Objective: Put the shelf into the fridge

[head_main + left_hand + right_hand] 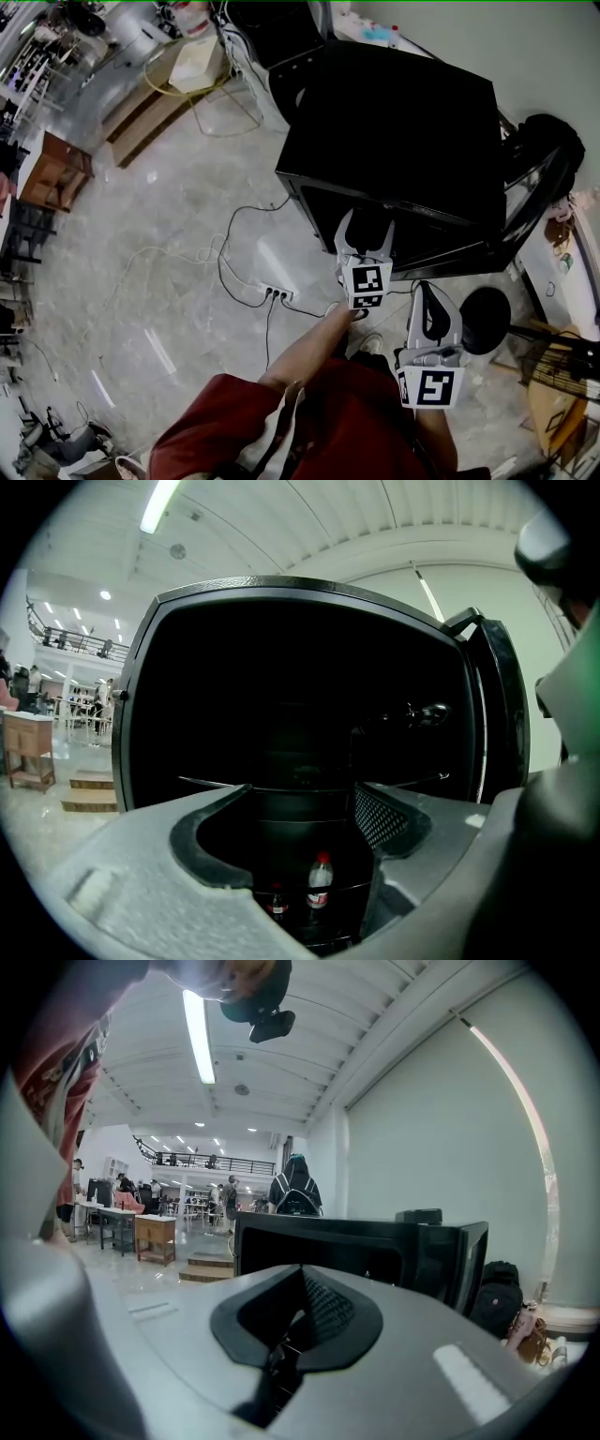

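Note:
The black fridge (394,122) stands open, its door (497,714) swung to the right. Across the dark inside runs a thin metal line (211,783) at mid-height, which looks like the wire shelf's front edge. Two bottles (320,878) stand low inside. My left gripper (367,225) hangs just before the opening, open (302,794) with nothing between its fingers. My right gripper (428,292) is held back and to the right, shut (302,1274), with nothing seen at its tips. It looks over the fridge (328,1241) from farther off.
A power strip (277,294) with trailing cables lies on the floor left of the fridge. A black round stool (486,321) sits at the right. A dark backpack (548,141) rests behind the door. A wooden stand (56,173) is far left.

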`<state>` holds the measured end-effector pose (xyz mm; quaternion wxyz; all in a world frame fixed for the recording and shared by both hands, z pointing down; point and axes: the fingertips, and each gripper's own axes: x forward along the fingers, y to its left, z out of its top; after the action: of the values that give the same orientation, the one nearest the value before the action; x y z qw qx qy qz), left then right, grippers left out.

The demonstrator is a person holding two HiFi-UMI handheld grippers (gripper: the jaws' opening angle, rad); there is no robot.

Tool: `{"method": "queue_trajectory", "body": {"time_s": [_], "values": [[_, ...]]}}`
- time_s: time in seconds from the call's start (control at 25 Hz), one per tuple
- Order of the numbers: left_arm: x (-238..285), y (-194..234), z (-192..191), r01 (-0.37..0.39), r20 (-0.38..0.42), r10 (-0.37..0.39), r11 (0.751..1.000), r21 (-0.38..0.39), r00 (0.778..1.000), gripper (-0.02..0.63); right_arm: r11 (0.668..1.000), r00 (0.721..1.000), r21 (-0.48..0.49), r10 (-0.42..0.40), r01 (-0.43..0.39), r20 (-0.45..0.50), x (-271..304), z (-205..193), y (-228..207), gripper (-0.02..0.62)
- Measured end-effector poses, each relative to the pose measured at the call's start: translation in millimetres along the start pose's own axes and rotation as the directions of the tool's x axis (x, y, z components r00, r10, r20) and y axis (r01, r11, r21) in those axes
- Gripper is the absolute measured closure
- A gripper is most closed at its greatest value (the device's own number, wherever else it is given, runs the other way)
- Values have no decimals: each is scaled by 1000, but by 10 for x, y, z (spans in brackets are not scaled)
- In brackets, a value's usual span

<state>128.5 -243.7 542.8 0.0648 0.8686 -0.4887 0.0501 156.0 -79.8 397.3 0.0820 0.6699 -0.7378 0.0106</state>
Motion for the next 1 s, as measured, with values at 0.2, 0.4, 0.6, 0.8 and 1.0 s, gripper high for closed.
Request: {"method": "queue_trajectory", "body": {"time_s": [0.2,0.4,0.6,0.8,1.0], "values": [[60,18,2,14,1,-14,1000,1,1000,264,1000,1000,-8,-22,22,2,32,6,-32,595],[137,24,10,26,0,-26,1000,8,1000,264,998,998,-14,-57,57,5,92,24,-136,595],[190,24,13,25,6,-25,1000,12,1000,265,997,997,-13,-77,77,1,149,7,-170,595],[304,72,55,41,-2,-41,999,6,999,265,997,997,-11,-82,82,-5,207,17,-126,595],[403,52,52,52,3,-52,999,12,999,265,996,996,-10,-91,91,-4,259,6,-168,595]]}}
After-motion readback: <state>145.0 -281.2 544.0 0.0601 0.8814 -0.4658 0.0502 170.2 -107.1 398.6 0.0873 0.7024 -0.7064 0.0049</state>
